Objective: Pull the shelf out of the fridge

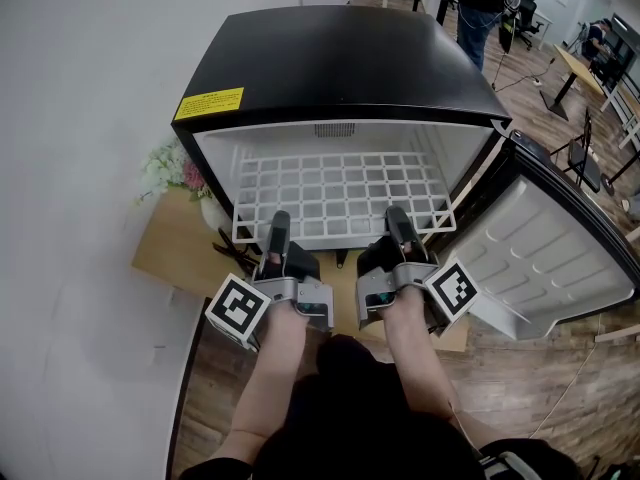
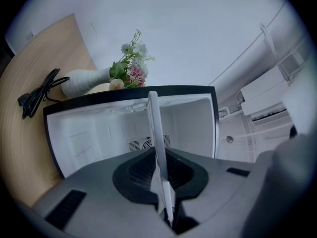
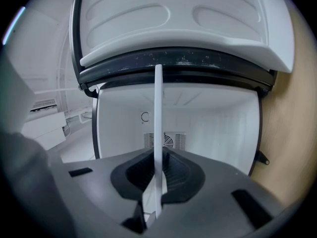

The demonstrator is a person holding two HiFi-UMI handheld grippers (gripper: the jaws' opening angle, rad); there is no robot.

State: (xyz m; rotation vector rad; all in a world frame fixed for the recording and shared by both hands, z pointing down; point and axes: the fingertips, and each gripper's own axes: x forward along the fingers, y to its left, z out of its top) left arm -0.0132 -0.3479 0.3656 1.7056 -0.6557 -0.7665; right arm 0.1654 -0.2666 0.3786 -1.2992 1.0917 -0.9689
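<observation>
**Q:** Head view: what is the state of the grip on the shelf (image 1: 340,186)?

**A:** The left gripper (image 1: 278,230) and right gripper (image 1: 398,223) are each clamped on the shelf's front rim, one towards each end. In both gripper views the rim runs as a thin white strip pinched between nearly closed jaws. The shelf lies flat in the fridge (image 1: 330,58), and its front rim appears to be at or just past the opening.

**Q:** What is the procedure for a clean pull?

**A:** Draw both grippers straight back together at equal speed. An uneven pull would likely skew the wire grid and jam it against the side walls. Hold the rim level, and expect the shelf to sag at the front once the rear leaves its supports.

**Q:** What are the contents?

**A:** The fridge holds only the shelf, and a vent (image 3: 166,140) shows on the rear wall. The liner of the open door (image 1: 540,258) looks bare. Left of the fridge, a vase (image 2: 86,82) with flowers (image 2: 130,66) lies on its side on the table (image 2: 29,73), with a cable (image 2: 39,94) beside it.
</observation>
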